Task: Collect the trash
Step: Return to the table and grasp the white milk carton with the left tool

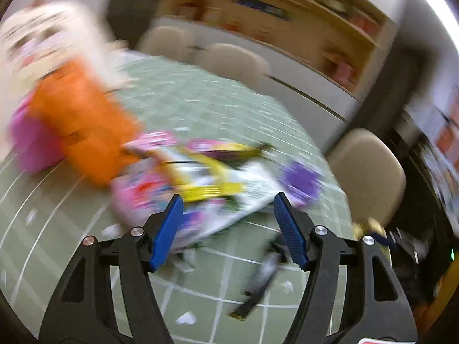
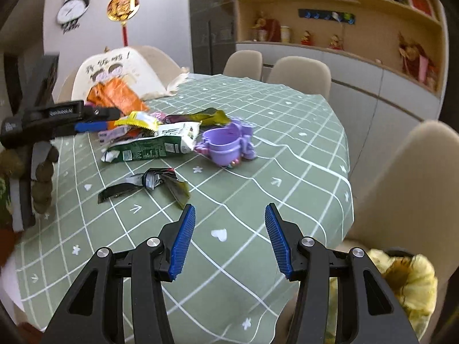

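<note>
On the green checked worktop point(image 2: 258, 149) lie wrappers point(image 2: 149, 146); my left hand-held gripper point(image 1: 228, 229) and right hand-held gripper point(image 2: 229, 238) gape, grasping nothing.

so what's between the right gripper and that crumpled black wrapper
Only bare green checked tablecloth, as the right wrist view shows. The right gripper hangs open, short of the black wrapper, with nothing between its jaws.

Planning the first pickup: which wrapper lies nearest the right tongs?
The dark crumpled wrapper, lying alone just ahead of the right tongs; the other wrappers are piled farther back.
</note>
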### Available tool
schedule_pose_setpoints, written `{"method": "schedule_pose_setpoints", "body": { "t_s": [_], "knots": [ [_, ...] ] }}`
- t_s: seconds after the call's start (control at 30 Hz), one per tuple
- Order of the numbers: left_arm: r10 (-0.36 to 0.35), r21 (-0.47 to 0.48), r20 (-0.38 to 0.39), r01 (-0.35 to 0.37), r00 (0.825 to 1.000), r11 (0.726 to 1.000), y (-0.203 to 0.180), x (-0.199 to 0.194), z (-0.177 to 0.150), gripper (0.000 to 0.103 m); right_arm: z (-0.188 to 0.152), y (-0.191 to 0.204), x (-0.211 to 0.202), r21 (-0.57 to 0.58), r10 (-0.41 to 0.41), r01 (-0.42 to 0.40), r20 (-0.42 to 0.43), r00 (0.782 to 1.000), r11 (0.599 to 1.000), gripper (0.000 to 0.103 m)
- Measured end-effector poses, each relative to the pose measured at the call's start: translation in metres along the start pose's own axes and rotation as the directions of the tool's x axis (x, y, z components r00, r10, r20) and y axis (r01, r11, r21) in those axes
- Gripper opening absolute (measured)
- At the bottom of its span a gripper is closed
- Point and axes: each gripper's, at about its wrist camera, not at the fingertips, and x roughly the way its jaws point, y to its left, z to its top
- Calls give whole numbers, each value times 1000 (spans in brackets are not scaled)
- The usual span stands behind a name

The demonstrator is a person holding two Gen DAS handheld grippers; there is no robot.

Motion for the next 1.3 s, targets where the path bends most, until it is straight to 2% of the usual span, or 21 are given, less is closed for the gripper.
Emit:
{"method": "schedule_pose_setpoints", "body": {
  "t_s": [0.07, 0.1, 0.23, 0.4, 0.6, 0.67, 0.77, 0.83, 0.97, 1.03, 1.13, 1.17, 1.23, 1.3],
  "knots": [
    [-56, 80, -52, 60, 997, 995, -12, 11, 2, 62, 1, 2, 6, -11, -13, 13, -15, 1000, 1000, 48],
    [-54, 89, -66, 60, 996, 994, -13, 16, 3, 62, 0, 1, 8, -6, -14, 14, -24, 1000, 1000, 48],
    [-18, 55, -110, 24, 994, 998, -5, 51, 19, 62, -1, -7, 14, 53, 18, -15, -47, 999, 998, 48],
    [61, 45, -102, -57, 993, 997, 12, 72, 33, 62, -4, -9, 13, 78, 34, -29, -56, 998, 997, 48],
    [9, -6, -163, -10, 987, 1000, 35, 70, 30, 63, -7, -8, 14, 92, 70, -64, -58, 996, 994, 48],
    [14, -2, -172, -15, 985, 1000, 35, 60, 20, 63, -8, -7, 14, 94, 81, -76, -57, 995, 993, 48],
    [-29, 14, -226, 33, 974, 999, 27, 47, 1, 63, -11, -5, 11, 93, 108, -103, -48, 993, 990, 48],
    [-34, 43, -238, 45, 971, 998, 20, 39, -7, 63, -13, -3, 9, 90, 117, -113, -42, 992, 990, 48],
    [57, 109, -155, -40, 986, 993, 5, 29, -12, 63, -16, -2, 8, 105, 132, -128, -36, 991, 986, 48],
    [65, 97, -149, -51, 987, 994, 1, 36, -8, 63, -18, -1, 4, 113, 140, -136, -27, 990, 984, 48],
    [141, 120, -156, -123, 978, 985, -8, 59, 2, 63, -20, 0, -4, 112, 136, -134, -16, 991, 985, 48],
    [183, 140, -157, -162, 971, 977, -13, 68, 3, 63, -22, 1, -6, 112, 137, -135, -16, 990, 985, 48],
    [224, 152, -171, -199, 960, 968, -17, 79, 5, 63, -25, 2, -10, 105, 142, -139, -24, 990, 985, 48],
    [241, 144, -182, -217, 953, 966, -16, 81, 4, 52, -28, 4, -13, 87, 139, -136, -35, 990, 987, 48]
  ]
}}
